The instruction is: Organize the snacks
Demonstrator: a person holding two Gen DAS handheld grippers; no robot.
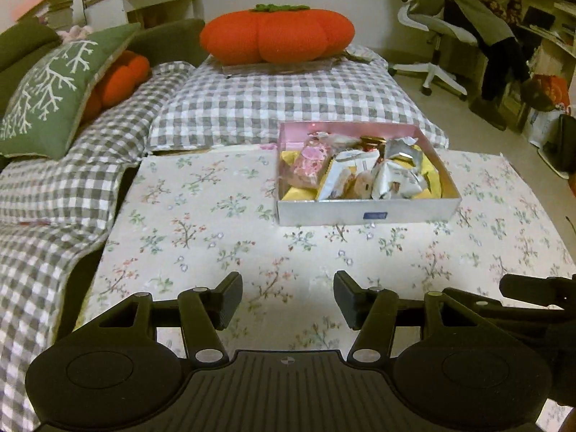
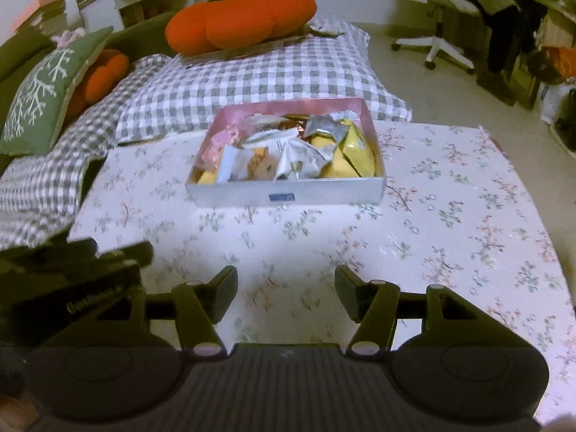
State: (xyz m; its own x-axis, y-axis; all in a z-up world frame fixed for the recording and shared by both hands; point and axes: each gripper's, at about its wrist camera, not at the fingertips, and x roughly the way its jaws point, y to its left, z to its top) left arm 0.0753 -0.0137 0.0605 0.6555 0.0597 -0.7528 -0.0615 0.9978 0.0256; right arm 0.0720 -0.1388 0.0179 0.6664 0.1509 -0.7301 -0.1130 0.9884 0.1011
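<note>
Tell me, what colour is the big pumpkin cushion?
Orange pumpkin cushion, green top; clearest in the left wrist view.

Nothing is reading clearly: the small blue label (image 1: 375,215) on the shallow silver cardboard box's (image 1: 324,212) near wall is staying illegible.

Left gripper (image 1: 288,297) and right gripper (image 2: 286,293) side by side, jaws apart, empty

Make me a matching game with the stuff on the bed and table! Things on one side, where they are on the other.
Things:
1. big orange pumpkin-shaped cushion
2. green cushion with white branch pattern
3. shallow white cardboard box
4. crinkly snack packets

Places:
A. on the floral tablecloth
B. inside the box
C. far end of the checked bedding
D. leaning at the left

Pairs: 1-C, 2-D, 3-A, 4-B
</note>
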